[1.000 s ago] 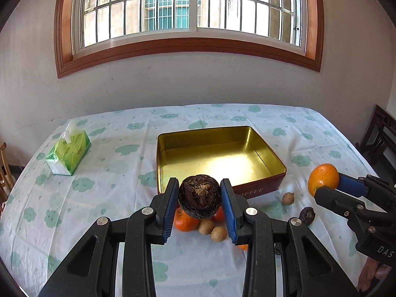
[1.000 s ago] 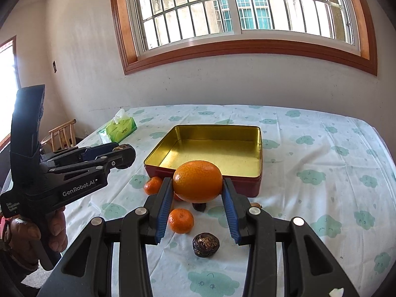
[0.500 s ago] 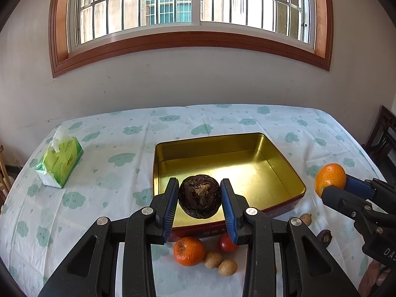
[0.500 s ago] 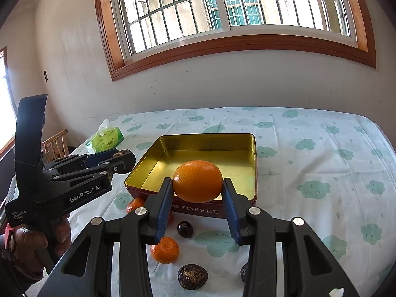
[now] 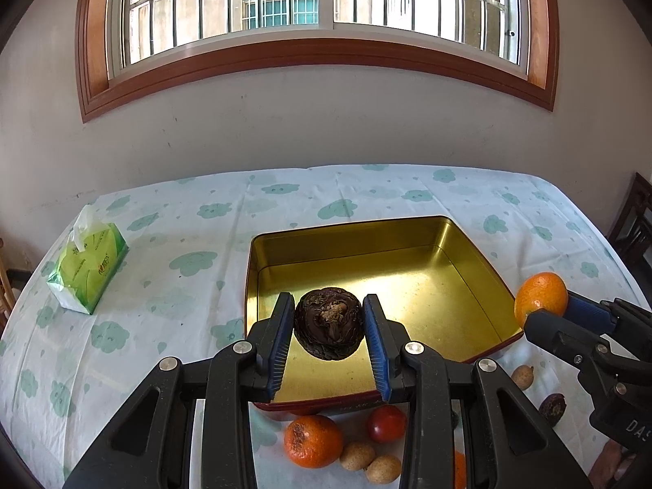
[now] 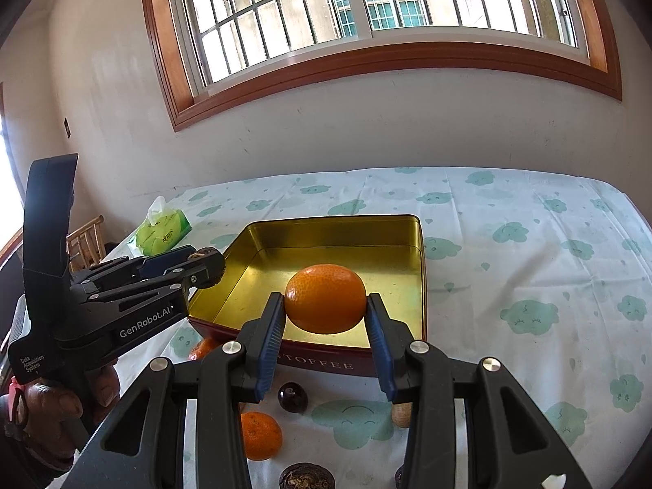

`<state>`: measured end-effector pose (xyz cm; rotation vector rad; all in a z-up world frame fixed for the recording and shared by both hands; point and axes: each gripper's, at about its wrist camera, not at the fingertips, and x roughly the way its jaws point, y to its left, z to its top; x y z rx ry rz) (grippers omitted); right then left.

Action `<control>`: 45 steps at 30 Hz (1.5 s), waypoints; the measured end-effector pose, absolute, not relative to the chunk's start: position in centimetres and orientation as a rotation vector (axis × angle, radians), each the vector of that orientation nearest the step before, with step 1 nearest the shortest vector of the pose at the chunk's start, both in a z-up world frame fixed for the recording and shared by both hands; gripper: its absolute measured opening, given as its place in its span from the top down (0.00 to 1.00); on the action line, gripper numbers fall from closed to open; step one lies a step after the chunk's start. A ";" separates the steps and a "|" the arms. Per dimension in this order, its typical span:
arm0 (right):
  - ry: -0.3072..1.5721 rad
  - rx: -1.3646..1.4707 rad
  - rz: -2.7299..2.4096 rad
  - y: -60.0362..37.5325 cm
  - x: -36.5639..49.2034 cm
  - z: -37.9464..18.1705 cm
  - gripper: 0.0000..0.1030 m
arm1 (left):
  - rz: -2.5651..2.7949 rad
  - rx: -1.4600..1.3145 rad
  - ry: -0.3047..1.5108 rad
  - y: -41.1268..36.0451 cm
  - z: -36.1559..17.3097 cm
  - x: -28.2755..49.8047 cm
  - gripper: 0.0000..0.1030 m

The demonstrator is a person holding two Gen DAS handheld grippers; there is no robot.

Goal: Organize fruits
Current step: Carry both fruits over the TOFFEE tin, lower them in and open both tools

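My left gripper point(image 5: 329, 328) is shut on a dark wrinkled fruit point(image 5: 328, 329) and holds it above the near part of the open gold tin point(image 5: 481, 256). My right gripper point(image 6: 325, 307) is shut on an orange point(image 6: 325, 298) and holds it over the tin's point(image 6: 419, 244) near side. The orange also shows in the left wrist view point(image 5: 540, 298), at the tin's right edge. The left gripper shows in the right wrist view point(image 6: 203, 267), at the tin's left corner. The tin is empty inside.
Loose fruit lies on the cloth before the tin: a mandarin point(image 5: 313, 441), a red fruit point(image 5: 386, 424), small brown fruits point(image 5: 357, 455), a dark fruit point(image 5: 552, 403). The right wrist view shows a mandarin point(image 6: 261, 436) and dark fruits point(image 6: 292, 396). A green tissue pack point(image 5: 87, 271) lies far left.
Both grippers have moved forward with their fruit, from above the loose fruit pile to above the tin. The tin now looks nearer and larger in both views.
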<state>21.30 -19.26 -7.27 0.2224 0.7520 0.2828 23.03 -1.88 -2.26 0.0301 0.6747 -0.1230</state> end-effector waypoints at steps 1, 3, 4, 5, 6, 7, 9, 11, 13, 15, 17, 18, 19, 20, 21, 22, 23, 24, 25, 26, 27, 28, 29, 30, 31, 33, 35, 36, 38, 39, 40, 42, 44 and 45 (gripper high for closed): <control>0.753 0.220 0.283 -19.2 21.5 -7.4 0.64 | -0.120 0.033 0.675 -1.9 -2.3 23.2 0.66; 0.757 0.218 0.282 -19.2 21.9 -7.7 0.64 | -0.115 0.036 0.676 -1.9 -2.5 23.7 0.66; 0.759 0.218 0.281 -19.2 22.1 -7.8 0.64 | -0.114 0.035 0.678 -1.9 -2.6 23.9 0.66; 0.760 0.218 0.280 -19.1 22.3 -7.9 0.64 | -0.112 0.035 0.678 -1.9 -2.6 24.1 0.66; 0.761 0.217 0.279 -19.2 22.5 -8.0 0.64 | -0.108 0.035 0.678 -1.8 -2.7 24.4 0.66; 0.762 0.216 0.278 -19.1 22.7 -8.2 0.64 | -0.105 0.036 0.678 -1.8 -2.8 24.6 0.66; 0.766 0.214 0.278 -19.1 23.1 -8.4 0.64 | -0.100 0.035 0.682 -1.7 -3.0 25.1 0.66; 0.770 0.213 0.277 -19.0 23.6 -8.8 0.64 | -0.095 0.037 0.686 -1.7 -3.3 25.7 0.66; 0.779 0.206 0.277 -18.9 24.2 -9.2 0.64 | -0.088 0.047 0.692 -1.7 -3.7 26.2 0.66; 0.788 0.200 0.272 -18.8 24.7 -9.8 0.64 | -0.083 0.049 0.698 -1.7 -4.1 26.7 0.66; 0.799 0.200 0.270 -18.7 25.1 -10.3 0.64 | -0.078 0.046 0.706 -1.7 -4.5 27.1 0.66; 0.803 0.200 0.267 -18.6 25.3 -10.6 0.64 | -0.075 0.047 0.709 -1.7 -4.7 27.3 0.66; 0.808 0.200 0.266 -18.7 25.6 -10.9 0.64 | -0.073 0.048 0.711 -1.7 -4.9 27.4 0.66; 0.812 0.200 0.265 -18.7 25.8 -11.1 0.64 | -0.071 0.050 0.714 -1.7 -5.1 27.5 0.66; 0.816 0.200 0.264 -18.7 25.9 -11.3 0.64 | -0.069 0.050 0.718 -1.6 -5.3 27.7 0.66; 0.820 0.199 0.263 -18.6 26.1 -11.6 0.64 | -0.068 0.051 0.721 -1.6 -5.5 27.8 0.66; 0.824 0.196 0.263 -18.6 26.2 -11.8 0.64 | -0.066 0.052 0.723 -1.6 -5.7 27.9 0.66; 0.829 0.194 0.262 -18.6 26.4 -12.1 0.64 | -0.065 0.054 0.724 -1.6 -5.8 28.0 0.66; 0.833 0.194 0.260 -18.6 26.5 -12.3 0.64 | -0.062 0.057 0.725 -1.6 -5.9 28.2 0.66; 0.835 0.195 0.258 -18.7 26.6 -12.5 0.64 | -0.060 0.059 0.725 -1.6 -6.1 28.3 0.65; 0.838 0.196 0.257 -18.7 26.7 -12.6 0.64 | -0.059 0.060 0.727 -1.6 -6.1 28.4 0.65; 0.840 0.196 0.258 -18.8 26.8 -12.8 0.64 | -0.058 0.061 0.728 -1.6 -6.2 28.5 0.65; 0.841 0.196 0.259 -18.8 26.9 -12.9 0.64 | -0.056 0.061 0.730 -1.6 -6.3 28.6 0.65; 0.842 0.195 0.259 -18.8 26.9 -13.0 0.64 | -0.056 0.060 0.732 -1.6 -6.4 28.7 0.65; 0.842 0.194 0.261 -18.8 27.0 -13.1 0.64 | -0.056 0.059 0.733 -1.6 -6.5 28.7 0.65; 0.845 0.195 0.264 -18.8 27.1 -13.3 0.64 | -0.054 0.060 0.735 -1.6 -6.6 28.9 0.65; 0.849 0.195 0.264 -18.7 27.2 -13.5 0.63 | -0.053 0.058 0.736 -1.5 -6.8 29.0 0.65; 0.851 0.195 0.265 -18.6 27.3 -13.6 0.63 | -0.051 0.056 0.734 -1.5 -6.8 29.0 0.65; 0.852 0.194 0.264 -18.6 27.3 -13.7 0.63 | -0.051 0.051 0.731 -1.4 -6.8 29.1 0.65; 0.852 0.193 0.264 -18.6 27.4 -13.7 0.63 | -0.049 0.050 0.732 -1.3 -6.9 29.1 0.65; 0.851 0.194 0.265 -18.5 27.4 -13.8 0.63 | -0.048 0.046 0.733 -1.3 -6.9 29.2 0.65; 0.841 0.203 0.262 -18.6 27.4 -13.7 0.62 | -0.048 0.039 0.734 -1.2 -7.0 29.2 0.64; 0.833 0.202 0.264 -18.7 27.5 -13.6 0.62 | -0.042 0.033 0.733 -1.0 -6.9 29.3 0.58; 0.831 0.201 0.264 -18.7 27.5 -13.5 0.62 | -0.041 0.028 0.730 -1.0 -6.9 29.3 0.50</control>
